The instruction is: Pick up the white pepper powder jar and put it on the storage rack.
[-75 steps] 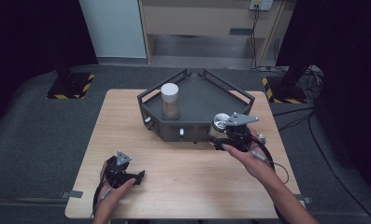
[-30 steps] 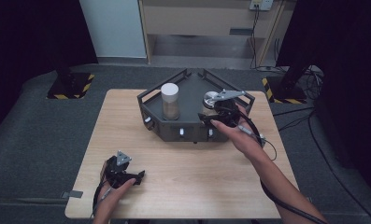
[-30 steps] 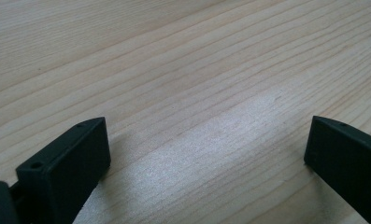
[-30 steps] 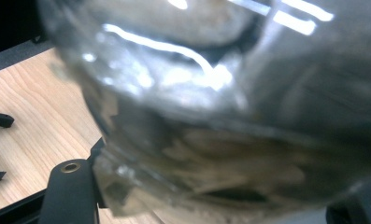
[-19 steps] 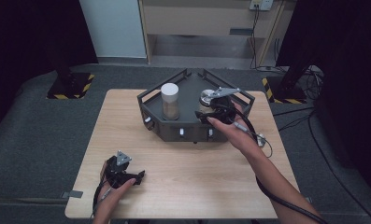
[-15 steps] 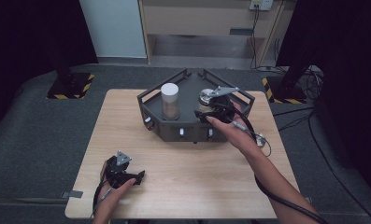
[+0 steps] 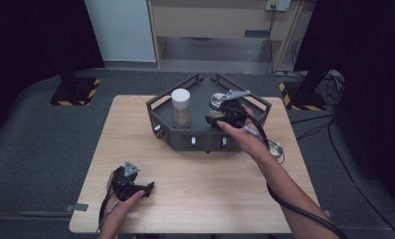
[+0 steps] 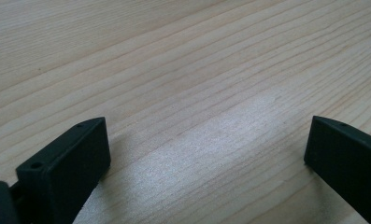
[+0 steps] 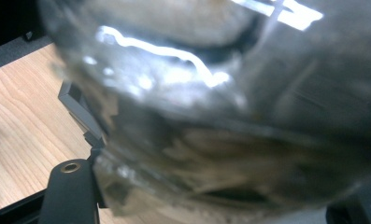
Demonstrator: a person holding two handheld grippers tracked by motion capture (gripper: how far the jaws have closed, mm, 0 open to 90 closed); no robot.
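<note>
Between the right claw's [image 7: 224, 113] jaws sits a jar [image 7: 216, 102] with a metal lid, gripped tight and hanging over the dark tray [image 7: 185, 135], right of the white-capped jar [image 7: 180, 107]. By my reading the carry is ending; next comes lowering it onto the tray floor below the claw, then letting go. Since earlier, claw and jar have travelled from the tray's right edge inward. The left claw [image 7: 128, 183] rests agape on the table [image 7: 225, 189].

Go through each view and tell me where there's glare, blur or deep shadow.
High view: the room around the table is nearly black, the tabletop evenly lit and sharp. Left gripper view: sharp wood grain with a soft pale sheen between the open tongs. Right gripper view: the jar sits so close that it is badly out of focus, with bright white glare streaks across its clear wall.
</note>
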